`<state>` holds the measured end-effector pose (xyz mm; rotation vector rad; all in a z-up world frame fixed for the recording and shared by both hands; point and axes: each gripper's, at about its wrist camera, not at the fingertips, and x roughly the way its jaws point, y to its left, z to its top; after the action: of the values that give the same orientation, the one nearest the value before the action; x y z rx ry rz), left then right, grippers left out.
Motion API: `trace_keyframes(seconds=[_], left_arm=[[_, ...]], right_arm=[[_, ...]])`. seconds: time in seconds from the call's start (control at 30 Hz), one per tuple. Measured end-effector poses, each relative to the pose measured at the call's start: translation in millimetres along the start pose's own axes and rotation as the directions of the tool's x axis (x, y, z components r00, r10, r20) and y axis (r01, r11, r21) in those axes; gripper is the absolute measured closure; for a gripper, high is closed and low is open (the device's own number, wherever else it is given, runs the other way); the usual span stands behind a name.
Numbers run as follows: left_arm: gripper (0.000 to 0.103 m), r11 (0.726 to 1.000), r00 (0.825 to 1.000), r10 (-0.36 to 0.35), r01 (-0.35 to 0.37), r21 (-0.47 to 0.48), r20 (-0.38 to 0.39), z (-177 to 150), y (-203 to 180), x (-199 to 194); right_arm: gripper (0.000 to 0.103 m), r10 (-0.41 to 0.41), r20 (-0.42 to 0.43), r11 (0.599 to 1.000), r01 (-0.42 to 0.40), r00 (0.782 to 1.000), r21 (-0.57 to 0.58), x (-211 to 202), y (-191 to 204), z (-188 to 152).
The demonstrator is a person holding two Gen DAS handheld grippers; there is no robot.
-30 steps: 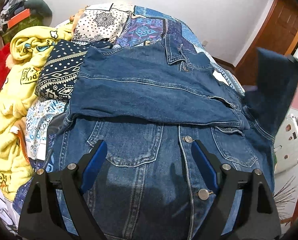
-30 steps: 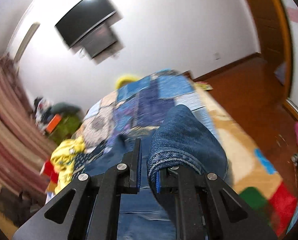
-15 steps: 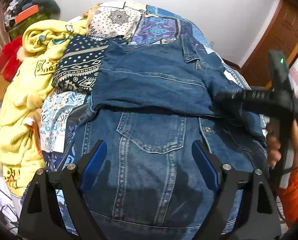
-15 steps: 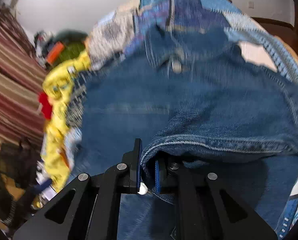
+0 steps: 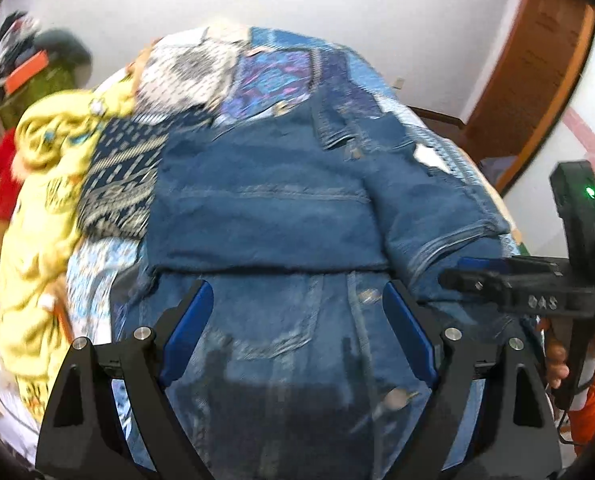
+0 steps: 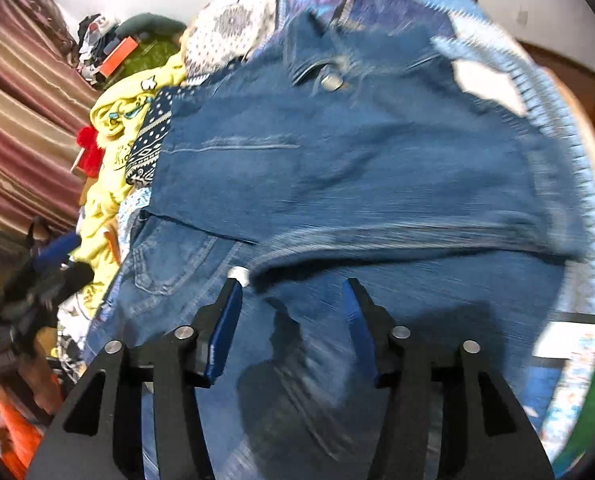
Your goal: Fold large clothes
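Note:
A blue denim jacket (image 5: pixel 265 208) lies spread on the bed, both sleeves folded across its chest; it also fills the right wrist view (image 6: pixel 357 168). My left gripper (image 5: pixel 297 304) is open and empty just above the jacket's lower front. My right gripper (image 6: pixel 293 292) is open and empty over the folded right sleeve. It also shows in the left wrist view (image 5: pixel 457 274), held by a hand at the jacket's right edge.
The bed has a patchwork blue cover (image 5: pixel 281 76). A yellow blanket (image 5: pixel 37 216) and a dark patterned cloth (image 5: pixel 117 184) lie left of the jacket. A clutter pile (image 6: pixel 109 52) and striped curtain (image 6: pixel 21 112) stand at far left; a wooden door (image 5: pixel 537 80) is at right.
My right gripper carried the sleeve over the jacket, laid it across the chest and opened, letting it go. My left gripper stayed open, drifting slightly.

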<state>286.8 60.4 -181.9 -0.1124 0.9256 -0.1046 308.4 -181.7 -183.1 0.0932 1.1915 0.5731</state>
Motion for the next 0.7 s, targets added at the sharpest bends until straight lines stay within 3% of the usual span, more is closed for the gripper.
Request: trace_keyframes(seconds=[0.13, 0.3, 0.5, 0.6, 0.7], left_arm=[[0.016, 0.996, 1.0, -0.014, 0.013, 0.09, 0.013, 21.4, -41.1, 4.1], [0.014, 0.974, 0.998, -0.059, 0.058, 0.221, -0.004, 41.4, -99.7, 20.9], [0.013, 0.919, 0.985, -0.116, 0.154, 0.363, -0.124, 49.5, -166.0, 66.0], [0.014, 0.893, 0.973, -0.133, 0.201, 0.403, -0.189, 48.9, -191.6, 93.9], [0.016, 0.876, 0.965, -0.103, 0.202, 0.438, -0.24, 45.9, -211.3, 124.6]], right_arm=[[0.049, -0.063, 0.095, 0.998, 0.06, 0.994, 0.027, -27.0, -19.3, -1.2], [0.04, -0.192, 0.198, 0.98, 0.177, 0.961, 0.091, -63.4, -58.6, -11.0], [0.039, -0.257, 0.207, 0.958, 0.222, 0.944, 0.18, -73.8, -94.8, -26.7], [0.039, -0.25, 0.187, 0.954, 0.209, 0.95, 0.216, -67.7, -107.0, -33.5], [0.039, -0.24, 0.162, 0.952, 0.2, 0.957, 0.232, -60.9, -115.1, -41.7]])
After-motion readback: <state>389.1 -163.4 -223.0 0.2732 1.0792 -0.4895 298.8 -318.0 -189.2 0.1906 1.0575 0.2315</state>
